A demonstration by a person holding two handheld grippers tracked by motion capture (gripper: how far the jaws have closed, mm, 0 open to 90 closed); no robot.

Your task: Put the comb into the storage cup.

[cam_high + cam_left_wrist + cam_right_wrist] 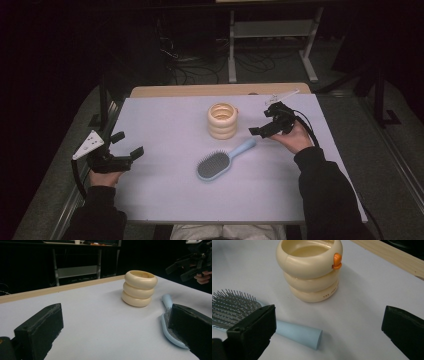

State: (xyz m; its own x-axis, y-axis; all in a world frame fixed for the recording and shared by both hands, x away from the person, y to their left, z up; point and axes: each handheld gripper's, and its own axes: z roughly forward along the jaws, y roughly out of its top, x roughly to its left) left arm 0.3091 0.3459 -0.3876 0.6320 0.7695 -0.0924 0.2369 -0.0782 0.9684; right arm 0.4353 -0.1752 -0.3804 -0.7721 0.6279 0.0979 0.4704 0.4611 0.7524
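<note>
While the right tool (261,128) is held wide open just above the blue hairbrush (220,161) handle at mid-table, the cream ringed holder (222,120) just beyond could be knocked if the reach overshoots. The left tool (124,145) is held wide, near left. The pale table (165,195) is backed by a dark, cable-strewn room.
</note>
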